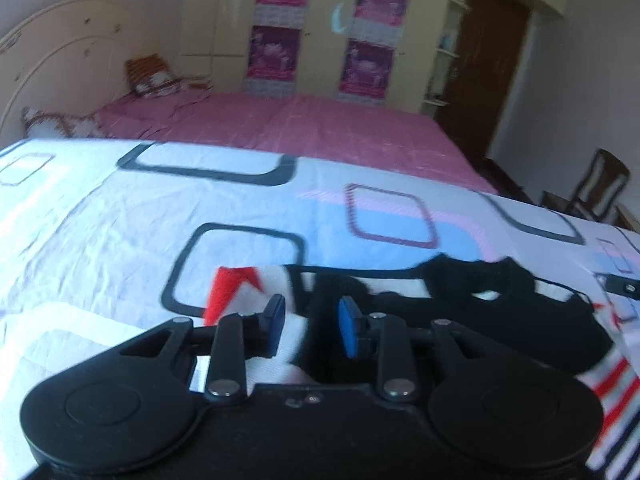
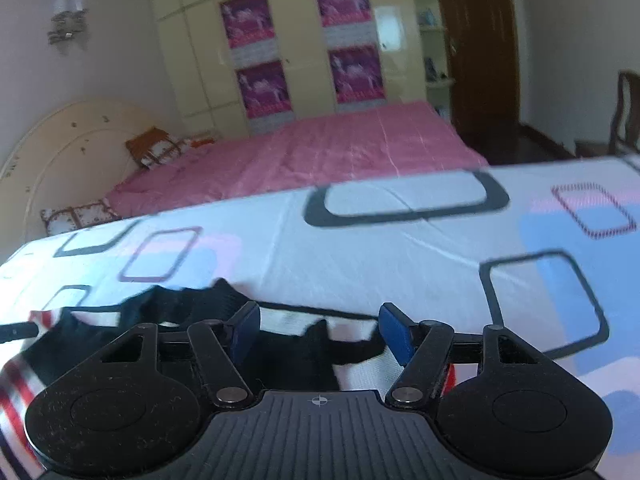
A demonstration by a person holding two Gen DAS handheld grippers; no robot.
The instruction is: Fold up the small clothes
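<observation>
Only the left wrist view shows the garment's red tip.

The left hand-held gripper is matt black plastic with blue pads and shiny metal pivot pins. The garment is soft black, white and red-striped cloth on a creased, matt patterned sheet. The wardrobe looks smooth and cream.

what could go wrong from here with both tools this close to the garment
1. The left tool and right tool both stand open over the small white garment with black, red and navy patches. Closing low might pinch the white patterned cloth cover along with it.
2. The garment lies crumpled, so a grab may catch several layers and spoil the fold.
3. Both views are blurred, so aim at an edge could be off.
</observation>
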